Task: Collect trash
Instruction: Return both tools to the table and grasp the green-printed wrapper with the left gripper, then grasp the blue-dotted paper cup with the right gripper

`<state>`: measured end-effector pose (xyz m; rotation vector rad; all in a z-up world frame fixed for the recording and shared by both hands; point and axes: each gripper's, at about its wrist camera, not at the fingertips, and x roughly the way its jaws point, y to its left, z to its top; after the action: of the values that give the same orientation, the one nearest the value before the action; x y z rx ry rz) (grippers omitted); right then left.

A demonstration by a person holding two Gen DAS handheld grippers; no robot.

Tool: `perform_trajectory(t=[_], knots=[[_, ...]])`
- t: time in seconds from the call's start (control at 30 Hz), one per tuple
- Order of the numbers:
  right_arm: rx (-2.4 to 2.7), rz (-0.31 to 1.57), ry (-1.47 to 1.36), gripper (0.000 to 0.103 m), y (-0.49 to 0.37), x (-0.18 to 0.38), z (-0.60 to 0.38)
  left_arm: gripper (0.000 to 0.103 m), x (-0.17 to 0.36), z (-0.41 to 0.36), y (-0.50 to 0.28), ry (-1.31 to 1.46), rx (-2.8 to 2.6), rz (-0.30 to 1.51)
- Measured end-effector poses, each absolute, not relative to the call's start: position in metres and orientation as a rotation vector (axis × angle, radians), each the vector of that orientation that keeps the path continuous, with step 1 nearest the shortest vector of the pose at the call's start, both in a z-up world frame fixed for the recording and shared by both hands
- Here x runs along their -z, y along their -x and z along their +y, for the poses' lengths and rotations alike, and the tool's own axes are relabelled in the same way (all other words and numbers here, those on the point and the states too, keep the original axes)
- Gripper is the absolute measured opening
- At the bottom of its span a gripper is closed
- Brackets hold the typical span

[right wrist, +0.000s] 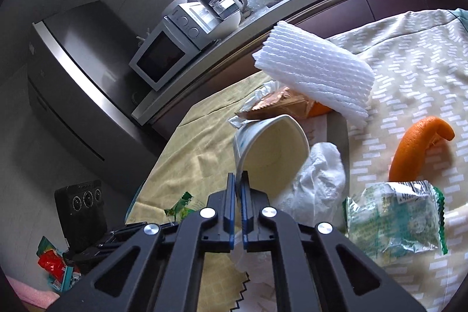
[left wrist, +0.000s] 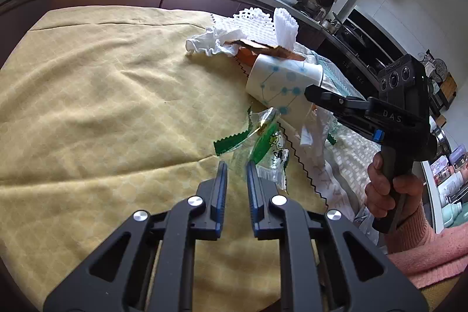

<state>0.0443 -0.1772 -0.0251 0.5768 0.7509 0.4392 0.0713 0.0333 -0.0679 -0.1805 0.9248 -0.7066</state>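
Tablecloth (right wrist: 187, 148): cup rim (right wrist: 239, 174) in right gripper (right wrist: 240, 180)

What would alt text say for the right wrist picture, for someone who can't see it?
The right gripper has its jaws shut on the rim of a tipped paper cup on a cloth-covered table. Around the cup lie a white foam sleeve, orange peel and a green wrapper.

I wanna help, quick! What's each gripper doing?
Left gripper: narrow gap, by crinkly green plastic wrapper; grip unclear.
Right gripper: shut on white blue-dotted paper cup.
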Motion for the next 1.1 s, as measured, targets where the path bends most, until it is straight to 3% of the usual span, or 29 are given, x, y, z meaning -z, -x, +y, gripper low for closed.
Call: perform_trajectory(t=[1.1], knots=[[-0.67,0.755,-0.489,0.003,-0.044,0.004,-0.106,0.013,0.046,0.12,-0.044,0.277,0.544,0.825]])
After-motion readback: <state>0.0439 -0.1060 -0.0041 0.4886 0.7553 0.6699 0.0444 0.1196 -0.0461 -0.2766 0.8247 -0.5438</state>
